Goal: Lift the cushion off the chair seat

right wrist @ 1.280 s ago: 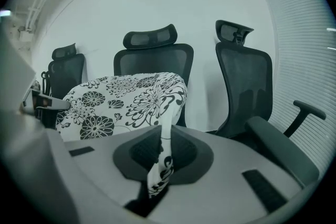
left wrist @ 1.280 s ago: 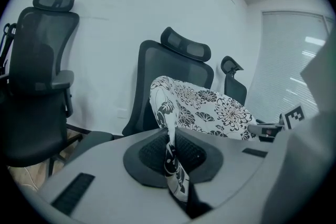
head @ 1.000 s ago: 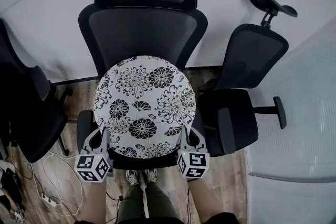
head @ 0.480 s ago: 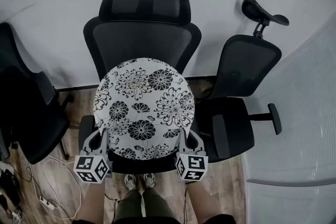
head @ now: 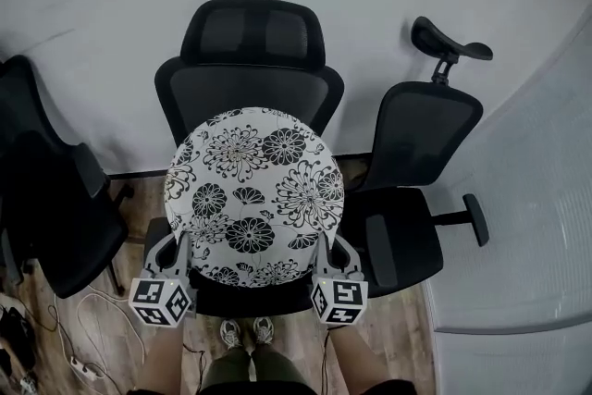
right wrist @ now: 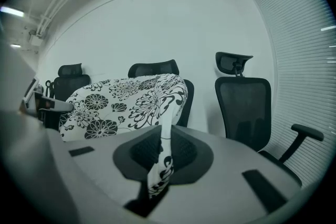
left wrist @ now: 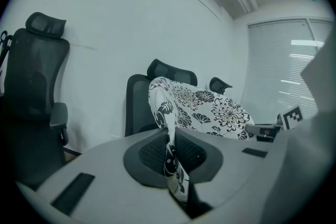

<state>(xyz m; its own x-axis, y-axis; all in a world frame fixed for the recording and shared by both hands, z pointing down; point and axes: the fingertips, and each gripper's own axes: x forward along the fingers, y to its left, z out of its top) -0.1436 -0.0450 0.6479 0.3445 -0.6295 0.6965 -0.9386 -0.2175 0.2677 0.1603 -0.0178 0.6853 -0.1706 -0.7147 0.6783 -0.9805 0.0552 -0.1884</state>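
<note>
At centre frame, the left gripper [head: 178,245] and right gripper [head: 329,247] each pinch the flowered cushion [head: 254,194] by its edge, in front of the black chair [head: 252,60].

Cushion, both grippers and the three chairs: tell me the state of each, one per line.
cushion: held up by its two near edges, tilted toward the chair back
left gripper: shut on the cushion's left edge
right gripper: shut on the cushion's right edge
middle chair: upright, seat mostly hidden by the cushion
right chair: upright, unoccupied
left chair: upright, unoccupied, partly out of frame
</note>
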